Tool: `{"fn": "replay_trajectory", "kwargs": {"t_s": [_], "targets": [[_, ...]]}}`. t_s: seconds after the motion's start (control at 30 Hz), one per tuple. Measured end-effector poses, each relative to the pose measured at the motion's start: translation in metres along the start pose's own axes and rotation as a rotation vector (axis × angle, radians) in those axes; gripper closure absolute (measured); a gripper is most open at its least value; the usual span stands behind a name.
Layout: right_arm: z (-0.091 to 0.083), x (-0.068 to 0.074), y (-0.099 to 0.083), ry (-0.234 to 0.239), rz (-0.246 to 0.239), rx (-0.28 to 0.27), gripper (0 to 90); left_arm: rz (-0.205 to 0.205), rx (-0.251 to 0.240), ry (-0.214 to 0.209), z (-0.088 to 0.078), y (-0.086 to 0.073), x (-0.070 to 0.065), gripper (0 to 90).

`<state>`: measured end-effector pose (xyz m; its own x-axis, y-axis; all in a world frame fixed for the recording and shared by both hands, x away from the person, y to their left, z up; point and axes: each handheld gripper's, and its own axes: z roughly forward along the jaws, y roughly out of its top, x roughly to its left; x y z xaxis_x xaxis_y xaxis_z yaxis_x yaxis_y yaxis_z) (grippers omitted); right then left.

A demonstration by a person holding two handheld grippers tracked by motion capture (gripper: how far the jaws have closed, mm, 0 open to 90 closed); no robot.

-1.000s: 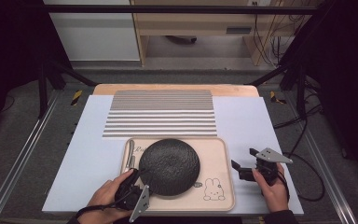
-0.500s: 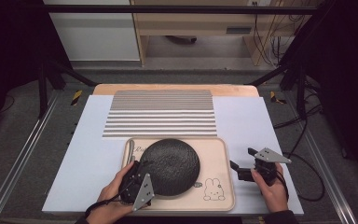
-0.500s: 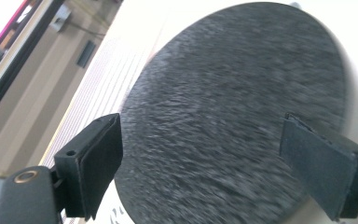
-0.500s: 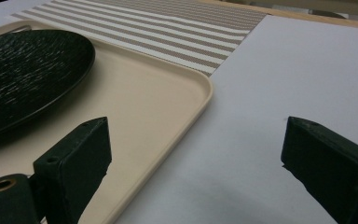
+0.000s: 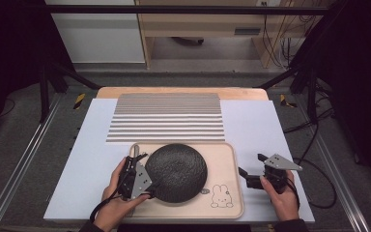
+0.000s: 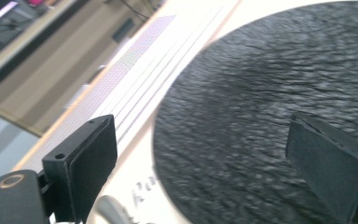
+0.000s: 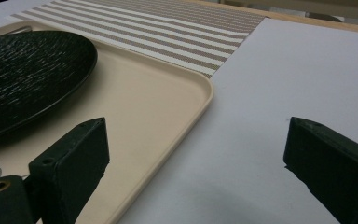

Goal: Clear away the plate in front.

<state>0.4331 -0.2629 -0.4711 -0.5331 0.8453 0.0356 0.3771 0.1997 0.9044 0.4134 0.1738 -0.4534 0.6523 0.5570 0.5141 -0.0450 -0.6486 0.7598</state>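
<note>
Opening wider: left gripper (image 5: 149,180) fingers just spread at black plate (image 5: 176,171) rim, nothing pinched yet; right gripper (image 5: 247,177) released, idle beside tray (image 5: 232,159).

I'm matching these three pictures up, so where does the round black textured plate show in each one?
High view: the round black textured plate lies low centre, on the beige tray.
Left gripper view: plate covers the right and centre.
Right gripper view: plate sits at upper left.
Shared landmark: the striped placemat beyond the tray.

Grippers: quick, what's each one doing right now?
Left gripper: jaws have just been opening, now open over the black plate, holding nothing.
Right gripper: open, empty, beside the tray.
</note>
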Motion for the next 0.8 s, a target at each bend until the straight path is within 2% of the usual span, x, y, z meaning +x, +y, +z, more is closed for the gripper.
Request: {"fn": "replay_trajectory", "kwargs": {"t_s": [0.07,0.17,0.3,0.4,0.5,0.67,0.8], "targets": [[0.0,0.0,0.0,-0.004,0.0,0.003,6.7,-0.036,-0.02,0.024,-0.004,-0.001,0.004,9.0],[-0.001,0.0,0.0,0.001,0.0,-0.003,6.2,-0.065,-0.024,0.055,-0.007,-0.004,0.009,8.8],[0.0,0.001,0.0,0.002,0.001,-0.002,6.2,-0.113,-0.031,0.063,-0.009,-0.01,0.014,8.5],[0.0,0.001,0.0,0.001,0.001,-0.001,6.2,-0.169,-0.053,0.068,-0.012,-0.012,0.018,8.3],[-0.001,0.001,0.0,0.005,0.002,-0.007,6.2,-0.242,-0.083,0.059,-0.015,-0.013,0.023,8.3],[-0.001,0.0,0.0,0.008,0.002,-0.009,6.1,-0.278,-0.098,0.078,-0.021,-0.015,0.028,6.4],[-0.002,0.0,0.0,0.008,0.004,-0.011,5.9,-0.325,-0.131,0.105,-0.026,-0.018,0.035,5.0]]}}
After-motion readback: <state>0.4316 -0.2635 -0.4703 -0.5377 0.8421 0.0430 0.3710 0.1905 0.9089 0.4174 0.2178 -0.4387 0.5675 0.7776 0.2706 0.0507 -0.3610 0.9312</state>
